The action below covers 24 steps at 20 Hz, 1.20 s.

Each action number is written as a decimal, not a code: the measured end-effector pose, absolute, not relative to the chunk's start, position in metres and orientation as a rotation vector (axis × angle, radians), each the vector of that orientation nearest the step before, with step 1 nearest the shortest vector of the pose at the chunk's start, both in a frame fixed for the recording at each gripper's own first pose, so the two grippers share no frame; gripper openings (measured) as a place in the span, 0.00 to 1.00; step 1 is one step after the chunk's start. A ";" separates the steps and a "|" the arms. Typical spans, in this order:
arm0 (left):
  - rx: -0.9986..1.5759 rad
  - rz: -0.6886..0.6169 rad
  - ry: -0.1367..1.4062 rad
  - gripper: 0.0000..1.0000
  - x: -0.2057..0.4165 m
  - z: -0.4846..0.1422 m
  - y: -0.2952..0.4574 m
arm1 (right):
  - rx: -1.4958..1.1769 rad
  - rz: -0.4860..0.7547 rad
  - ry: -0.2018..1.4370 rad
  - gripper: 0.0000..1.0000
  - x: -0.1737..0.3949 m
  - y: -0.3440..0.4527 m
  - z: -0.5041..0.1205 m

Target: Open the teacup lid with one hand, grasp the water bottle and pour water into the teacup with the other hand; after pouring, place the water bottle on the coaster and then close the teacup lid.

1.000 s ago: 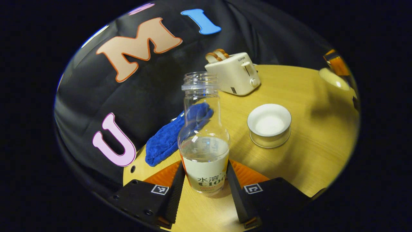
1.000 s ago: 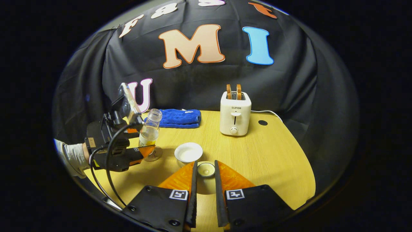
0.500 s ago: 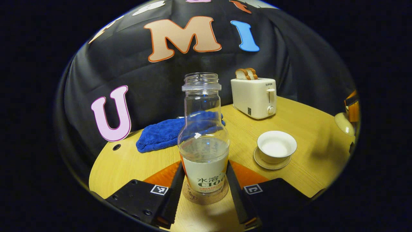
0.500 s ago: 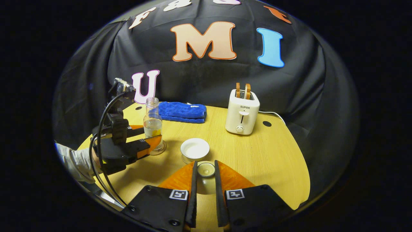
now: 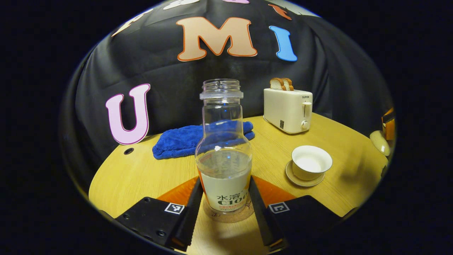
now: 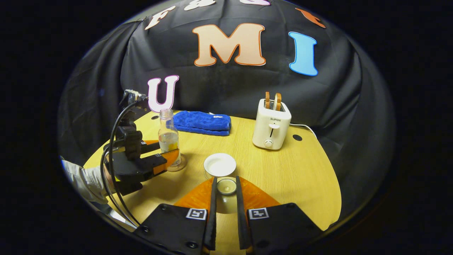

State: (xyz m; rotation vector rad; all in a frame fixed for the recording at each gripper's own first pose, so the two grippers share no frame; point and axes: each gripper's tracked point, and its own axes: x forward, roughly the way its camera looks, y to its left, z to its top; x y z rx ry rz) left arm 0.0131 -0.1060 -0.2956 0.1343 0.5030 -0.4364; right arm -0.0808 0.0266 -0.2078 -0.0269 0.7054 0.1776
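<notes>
Wood-grain tabletop (image 6: 290, 177), pale yellow, rounded edge, black cloth wall behind. Items, L to R:

1. My left gripper (image 5: 225, 203) – fingers nearly parallel, moderate gap, both pressing the lower sides of the water bottle (image 5: 224, 159). In right gripper view same unit (image 6: 166, 150) sits at table's L edge w/ a looped black cable and a grey-sleeved arm (image 6: 85, 179) behind it.
2. Water bottle – clear plastic, wide threaded neck, no cap, rounded shoulders, roughly a third full, label round the base. Upright, base on the coaster (image 5: 229, 214).
3. Coaster – round, cork-like, flat, just under and between my left fingers.
4. Blue towel (image 6: 201, 122) – plush terry, folded to a long pad, at the back near the cloth.
5. Teacup (image 6: 219, 165) – white glazed, round, flared rim, uncovered, pale liquid inside; on a matching saucer (image 5: 304, 177). Near table centre, apart from bottle.
6. My right gripper (image 6: 225, 193) – narrow gap, both fingers clamped on the teacup lid (image 6: 226, 185): small, round, white, held just in front of the cup.
7. Toaster (image 6: 271, 126) – cream, boxy, smooth, 2 bread slices standing up, back R.
</notes>
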 end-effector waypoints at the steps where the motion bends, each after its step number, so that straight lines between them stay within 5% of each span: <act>1: 0.121 -0.431 0.507 0.71 0.012 -0.297 -0.104 | -0.030 0.179 0.704 0.26 -0.080 0.027 -0.207; 13: 0.102 -0.428 0.536 0.75 0.005 -0.298 -0.100 | -0.028 0.207 0.686 0.31 -0.074 0.038 -0.201; 17: 0.108 -0.433 0.533 0.97 0.002 -0.293 -0.099 | -0.019 0.211 0.674 0.30 -0.068 0.039 -0.198; 24: 0.137 -0.404 0.483 0.97 -0.007 -0.263 -0.086 | 0.029 0.223 0.646 0.29 -0.041 0.044 -0.200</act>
